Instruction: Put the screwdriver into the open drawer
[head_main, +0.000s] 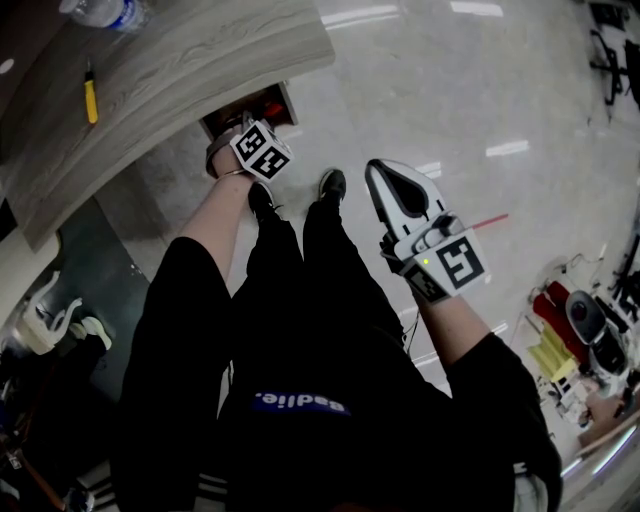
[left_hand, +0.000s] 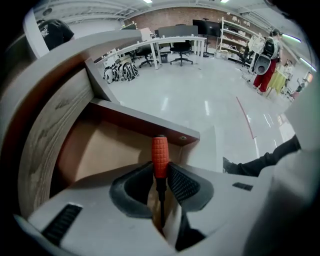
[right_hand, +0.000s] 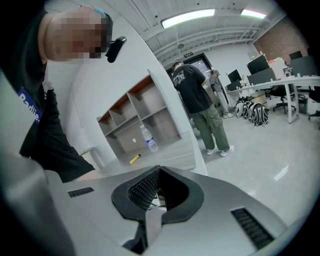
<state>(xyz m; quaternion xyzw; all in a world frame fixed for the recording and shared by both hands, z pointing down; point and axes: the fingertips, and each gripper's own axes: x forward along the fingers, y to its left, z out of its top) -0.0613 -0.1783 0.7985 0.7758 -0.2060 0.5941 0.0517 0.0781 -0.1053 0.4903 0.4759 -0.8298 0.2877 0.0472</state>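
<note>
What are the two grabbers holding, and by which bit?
The left gripper pinches the screwdriver at the bottom of its orange handle, where the dark shaft starts. The right gripper holds nothing.

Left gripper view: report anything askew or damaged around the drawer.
Nothing stands out. The drawer stands open and looks undamaged; the screwdriver sits straight in the left tool, orange handle outward.

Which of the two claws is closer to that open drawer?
Left. The left claw hangs just above the open drawer, gripping the screwdriver. The right claw is off to the side above the floor, clear of the desk.
</note>
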